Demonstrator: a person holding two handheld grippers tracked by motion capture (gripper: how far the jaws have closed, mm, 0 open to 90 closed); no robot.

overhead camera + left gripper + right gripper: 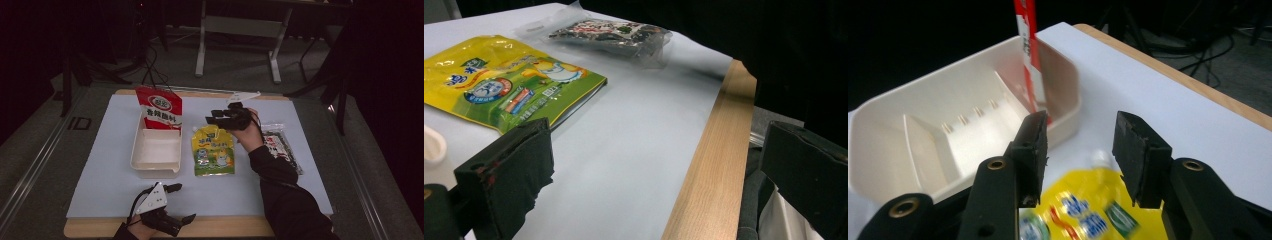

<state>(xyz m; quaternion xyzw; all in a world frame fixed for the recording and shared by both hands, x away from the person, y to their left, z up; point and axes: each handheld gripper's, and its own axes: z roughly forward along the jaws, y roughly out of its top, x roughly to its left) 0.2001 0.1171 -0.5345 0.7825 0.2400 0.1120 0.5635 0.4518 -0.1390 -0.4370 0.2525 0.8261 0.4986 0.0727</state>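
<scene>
A yellow-green spouted pouch [214, 151] lies flat mid-table, right of a cream bin [150, 167]. A red and white packet [160, 107] stands upright in the bin's far end. My right gripper [211, 116] hovers over the pouch's spout end, open and holding nothing. In the right gripper view the gripper [1080, 132] has its jaws apart above the pouch [1083, 210], with the bin [923, 115] and red packet [1028, 50] just beyond. My left gripper [186, 202] rests at the table's near edge, open. In the left gripper view its jaws [659, 165] stand wide apart and empty.
A dark packet in clear wrap [282, 147] lies right of the pouch, beside the person's right sleeve. A pale blue mat [100, 190] covers the table, with a wooden edge [719, 150] along the near side. Stands and cables sit on the floor behind the table.
</scene>
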